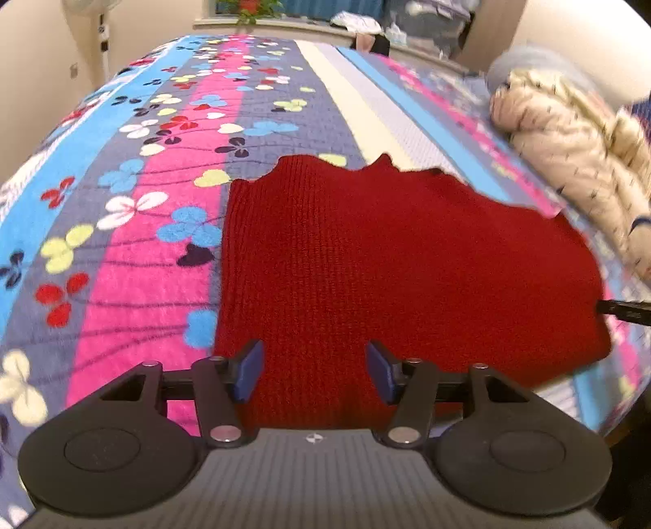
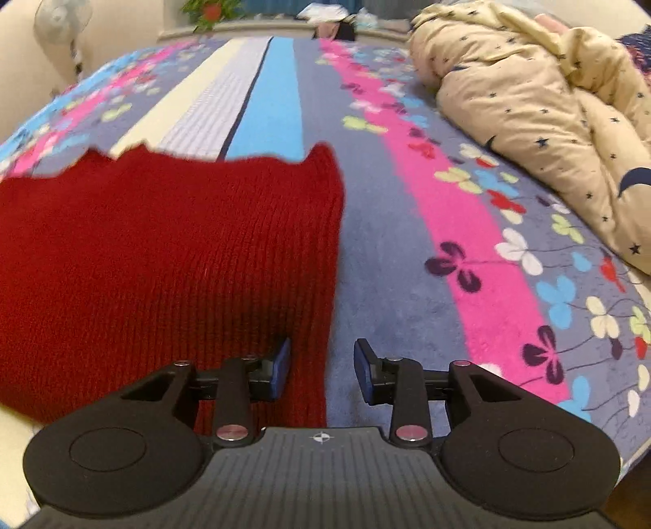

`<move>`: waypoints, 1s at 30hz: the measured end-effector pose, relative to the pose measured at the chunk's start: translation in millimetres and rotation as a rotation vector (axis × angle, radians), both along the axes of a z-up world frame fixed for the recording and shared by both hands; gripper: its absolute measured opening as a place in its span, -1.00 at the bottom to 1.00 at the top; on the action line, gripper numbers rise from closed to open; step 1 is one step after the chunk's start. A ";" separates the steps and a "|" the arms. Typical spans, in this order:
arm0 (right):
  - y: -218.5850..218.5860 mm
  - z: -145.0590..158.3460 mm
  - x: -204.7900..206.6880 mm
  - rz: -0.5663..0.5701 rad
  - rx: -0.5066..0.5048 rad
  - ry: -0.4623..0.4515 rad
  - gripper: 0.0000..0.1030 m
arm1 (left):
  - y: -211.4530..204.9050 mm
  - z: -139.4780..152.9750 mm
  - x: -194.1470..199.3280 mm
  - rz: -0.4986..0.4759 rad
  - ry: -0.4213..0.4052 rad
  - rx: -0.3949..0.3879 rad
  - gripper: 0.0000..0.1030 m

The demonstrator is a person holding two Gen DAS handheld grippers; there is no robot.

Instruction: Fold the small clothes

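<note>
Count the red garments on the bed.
1. The red knit garment lies flat on the striped blanket, under both grippers. Others could be hidden in the cream quilt.

Warm, even indoor light is filling both views, and no glare is showing. The fisheye lenses are bending the striped bedspread into a dome, with its stripes curving hardest toward 9 and 3 o'clock. In the left wrist view the cream quilt at 2 o'clock is smearing with motion blur, and the edge at 3 o'clock is going soft. In the right wrist view the far rim of the red knit garment is blurring around 11 o'clock, while the fan at 10 o'clock is sitting out of focus. The right hand-held gripper is throwing a soft shadow onto the knit just ahead of its left finger.
</note>
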State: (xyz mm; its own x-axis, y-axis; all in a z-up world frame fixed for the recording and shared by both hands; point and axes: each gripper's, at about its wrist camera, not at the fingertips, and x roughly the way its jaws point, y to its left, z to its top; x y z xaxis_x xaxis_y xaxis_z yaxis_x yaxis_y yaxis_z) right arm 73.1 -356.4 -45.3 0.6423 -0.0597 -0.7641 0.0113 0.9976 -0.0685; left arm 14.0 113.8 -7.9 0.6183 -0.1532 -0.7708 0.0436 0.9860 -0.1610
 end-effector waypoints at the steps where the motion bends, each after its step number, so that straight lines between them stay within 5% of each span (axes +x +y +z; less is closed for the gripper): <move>1: -1.4 5.4 0.1 -0.020 0.005 -0.026 -0.31 | 2.3 0.8 -5.8 0.007 0.007 -0.040 0.21; 7: -19.7 32.7 2.4 -0.141 0.089 -0.164 -0.29 | 0.8 -14.8 -27.6 0.023 0.124 -0.211 0.58; 14: -9.5 26.7 11.8 -0.071 0.151 -0.087 -0.13 | -1.1 -47.6 -14.4 0.062 0.258 -0.269 0.65; 19: 10.8 8.0 18.0 0.018 0.058 0.019 0.15 | 17.4 -58.2 3.6 0.224 0.243 -0.345 0.65; 24: 8.7 -0.6 19.1 0.012 0.087 0.073 0.26 | 34.1 -60.7 7.2 0.358 0.234 -0.460 0.65; 30: 7.0 0.0 18.5 0.018 0.091 0.070 0.27 | 34.7 -61.2 9.0 0.385 0.221 -0.446 0.65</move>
State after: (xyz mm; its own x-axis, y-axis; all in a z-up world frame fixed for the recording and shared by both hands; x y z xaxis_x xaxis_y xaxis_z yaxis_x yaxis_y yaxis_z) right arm 91.6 -349.3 -45.4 0.5874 0.0230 -0.8089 -0.0086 0.9997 0.0222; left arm 23.0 148.5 -69.0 0.5265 -0.2881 -0.7999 -0.3822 0.7602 -0.5254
